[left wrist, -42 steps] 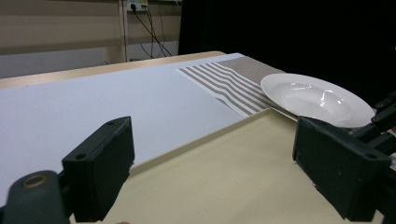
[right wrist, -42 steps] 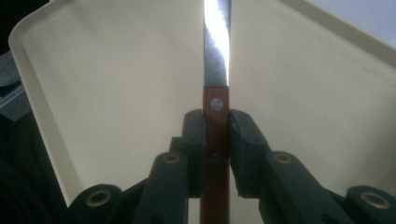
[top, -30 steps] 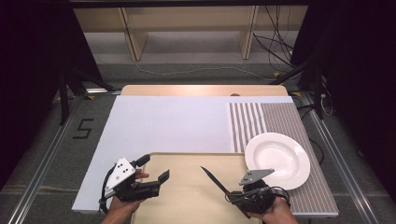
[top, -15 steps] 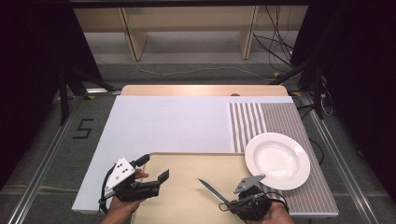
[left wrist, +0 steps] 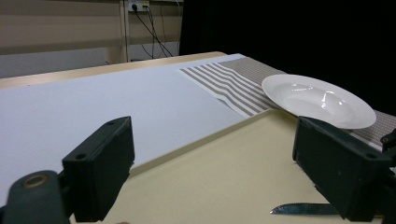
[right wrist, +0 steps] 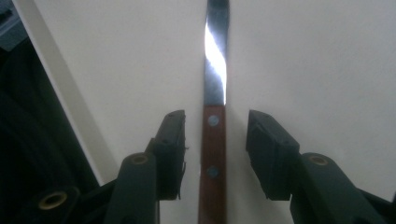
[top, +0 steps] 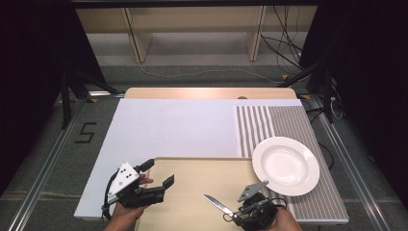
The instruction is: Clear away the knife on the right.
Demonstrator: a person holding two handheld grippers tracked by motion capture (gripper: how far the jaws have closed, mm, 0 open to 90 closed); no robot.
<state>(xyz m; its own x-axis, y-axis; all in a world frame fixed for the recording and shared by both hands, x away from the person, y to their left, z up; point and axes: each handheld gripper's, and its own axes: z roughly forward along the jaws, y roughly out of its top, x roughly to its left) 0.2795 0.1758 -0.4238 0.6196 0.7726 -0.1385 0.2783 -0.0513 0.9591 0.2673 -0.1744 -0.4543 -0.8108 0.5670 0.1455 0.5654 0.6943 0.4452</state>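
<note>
In the high view, the knife (top: 217,204) lies on the beige tray (top: 192,168) at the near edge of the tabletop (top: 173,127). Its blade points to the far left, and its handle goes under the right gripper (top: 234,215), so the handle is hard to make out here. The hand that bears this gripper is cut off by the bottom edge. The white plate (top: 286,165) rests on the striped mat (top: 269,122), just right of the tray. The left gripper (top: 159,174) hovers over the left part of the tray, jaws apart with nothing between them, well apart from the knife.

In the left gripper view, the two black jaws stand wide, and the tray shows between them. The tip part of the knife blade (left wrist: 303,208) shows low at the right, and the right-hand jaw hides the rest of it. The plate (left wrist: 317,99) sits behind that jaw on the mat.

In the right gripper view, the brown knife handle (right wrist: 212,158) with two rivets lies between the jaws, and there is a visible gap on each side, so the pads do not press it. These jaws have just been opening. The blade runs upward out of the frame, and the handle end is cut off at the bottom. The knife rests flat on the tray (right wrist: 303,60).
</note>
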